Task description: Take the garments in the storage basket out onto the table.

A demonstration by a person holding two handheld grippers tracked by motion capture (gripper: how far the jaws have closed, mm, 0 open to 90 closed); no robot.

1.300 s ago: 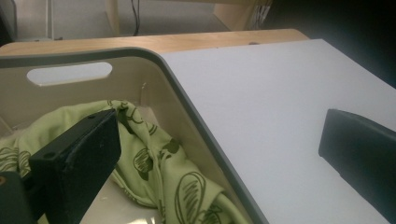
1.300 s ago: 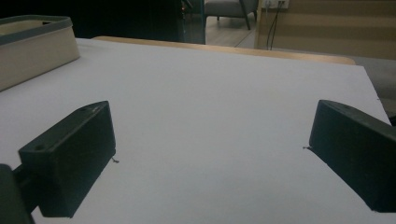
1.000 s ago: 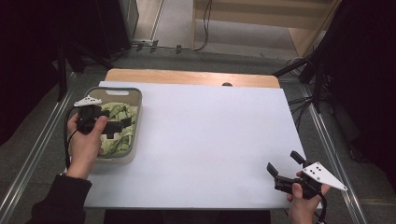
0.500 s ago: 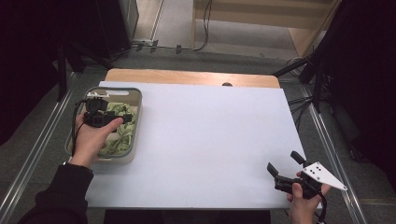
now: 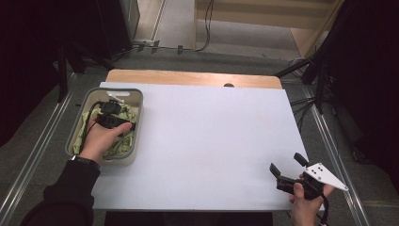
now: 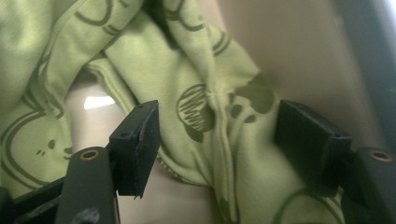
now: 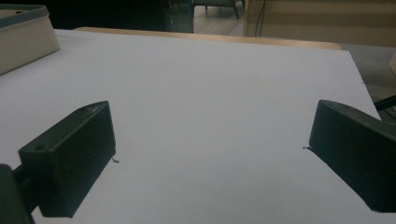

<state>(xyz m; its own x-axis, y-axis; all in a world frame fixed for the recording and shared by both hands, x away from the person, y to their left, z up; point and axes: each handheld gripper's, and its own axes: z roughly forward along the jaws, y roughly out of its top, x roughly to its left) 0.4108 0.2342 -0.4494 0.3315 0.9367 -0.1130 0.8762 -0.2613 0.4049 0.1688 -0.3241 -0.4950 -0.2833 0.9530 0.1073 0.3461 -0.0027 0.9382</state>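
High view: left claw [image 5: 109, 121] moved deeper into bin [image 5: 75, 134], closing around cloth [image 6: 205, 121].

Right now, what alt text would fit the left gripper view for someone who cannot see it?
The left gripper reaches into a beige bin, its two black jaws standing either side of a fold of light green cloth printed with darker green shapes; the jaws have just been closing on it. The pads are not yet pressed flat on the fold.
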